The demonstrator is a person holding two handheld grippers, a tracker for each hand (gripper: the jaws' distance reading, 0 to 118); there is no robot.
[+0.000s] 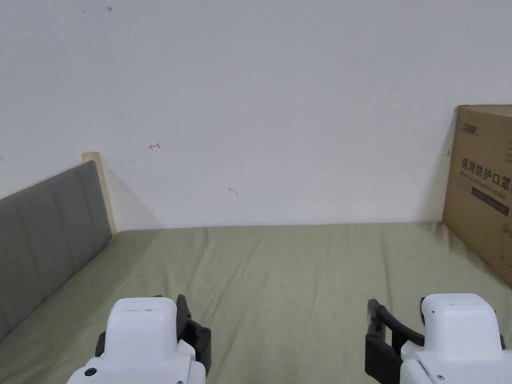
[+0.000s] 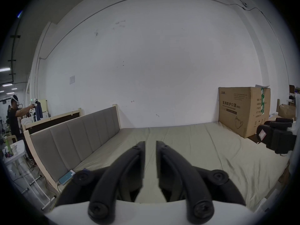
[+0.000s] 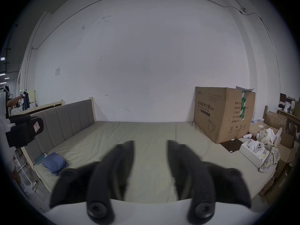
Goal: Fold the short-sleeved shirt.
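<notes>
I hold both tongs level over the near edge of the bed (image 1: 300, 260), aimed at the far wall, because nothing is picked up yet. My left gripper (image 2: 150, 145) has its jaws almost together with a thin gap, empty. My right gripper (image 3: 150, 145) is parted wider, also empty. In the right gripper view a blue bundle (image 3: 54, 162) lies at the near left corner of the bed, just beside the headboard (image 3: 68, 123) (I take it for the shirt, though I cannot be sure). It is crumpled, so I cannot tell collar from hem; its long axis seems to run near to far along the headboard. A box (image 1: 482, 195) stands far right.
</notes>
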